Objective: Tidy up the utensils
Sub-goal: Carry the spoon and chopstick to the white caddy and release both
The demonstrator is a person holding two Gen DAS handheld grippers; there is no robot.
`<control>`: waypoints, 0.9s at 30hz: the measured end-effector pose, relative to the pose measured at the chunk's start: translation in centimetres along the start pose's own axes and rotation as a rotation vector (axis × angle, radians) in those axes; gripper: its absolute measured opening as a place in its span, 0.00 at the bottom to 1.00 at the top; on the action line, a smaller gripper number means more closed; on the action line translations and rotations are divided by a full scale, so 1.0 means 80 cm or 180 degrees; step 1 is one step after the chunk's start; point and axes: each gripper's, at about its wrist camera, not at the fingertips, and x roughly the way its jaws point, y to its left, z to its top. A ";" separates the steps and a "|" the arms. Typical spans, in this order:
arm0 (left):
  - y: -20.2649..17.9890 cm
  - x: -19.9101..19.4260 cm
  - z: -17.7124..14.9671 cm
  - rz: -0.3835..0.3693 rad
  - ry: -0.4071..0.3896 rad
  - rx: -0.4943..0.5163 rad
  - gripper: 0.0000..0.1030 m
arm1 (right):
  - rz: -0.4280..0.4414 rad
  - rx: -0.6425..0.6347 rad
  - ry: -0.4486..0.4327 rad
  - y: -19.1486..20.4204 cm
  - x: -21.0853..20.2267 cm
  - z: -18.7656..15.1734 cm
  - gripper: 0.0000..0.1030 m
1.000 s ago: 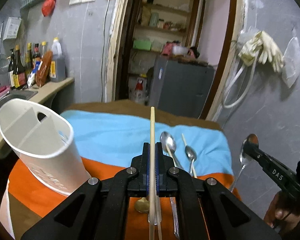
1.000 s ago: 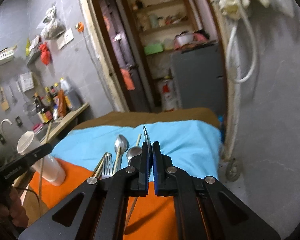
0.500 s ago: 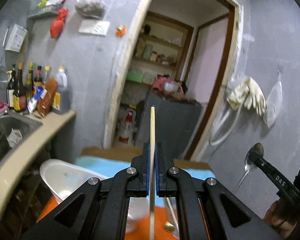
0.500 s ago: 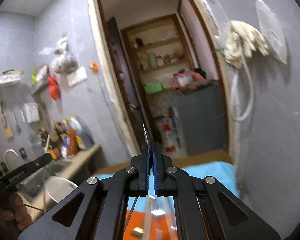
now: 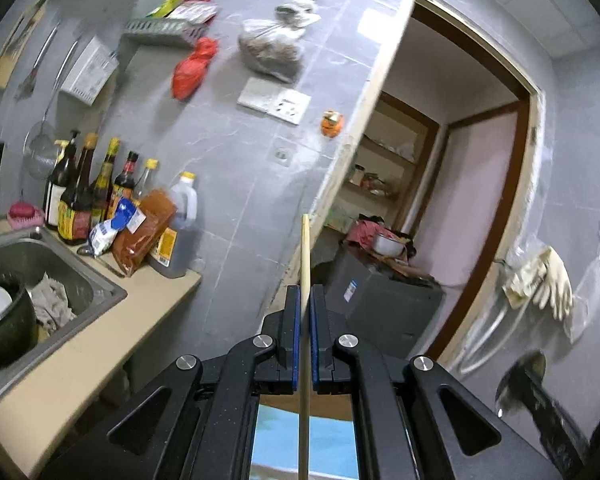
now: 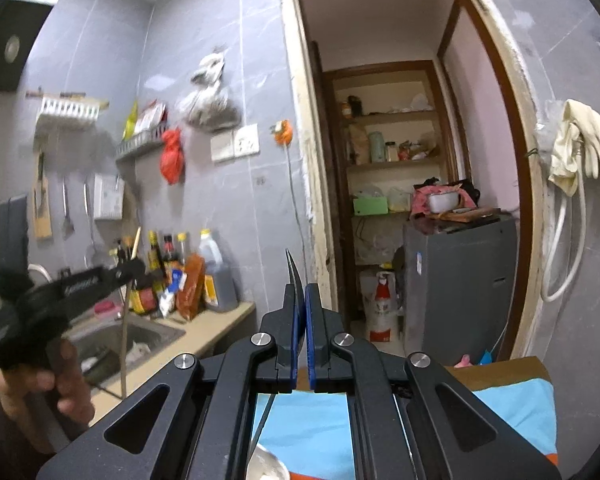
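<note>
Showing both utensils lifted clear of the desk: a wooden chopstick (image 5: 305,248) is clenched upright in the jaws of the left gripper (image 5: 305,304), and a metal spoon (image 6: 269,465) is grasped by its handle in the jaws of the right gripper (image 6: 302,304), bowl hanging low over the blue cloth (image 6: 512,408). No holder is seen in either view; both pieces are judged still to be stowed.
</note>
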 end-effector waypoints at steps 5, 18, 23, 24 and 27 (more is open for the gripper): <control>0.026 0.012 -0.016 0.0073 -0.0053 -0.0071 0.03 | -0.0049 -0.0140 0.0099 0.011 0.008 -0.027 0.01; 0.026 0.010 -0.061 0.0210 -0.0068 0.0135 0.03 | -0.0077 -0.0428 0.0189 0.035 0.026 -0.064 0.03; 0.026 0.006 -0.074 0.0217 0.0039 0.0233 0.03 | -0.0012 -0.0389 0.0246 0.033 0.027 -0.068 0.03; 0.026 0.006 -0.076 0.0211 0.0082 0.0243 0.03 | 0.0002 -0.0370 0.0255 0.033 0.026 -0.068 0.03; 0.027 0.005 -0.080 0.0193 0.0174 0.0255 0.03 | 0.0043 -0.0319 0.0281 0.031 0.024 -0.069 0.06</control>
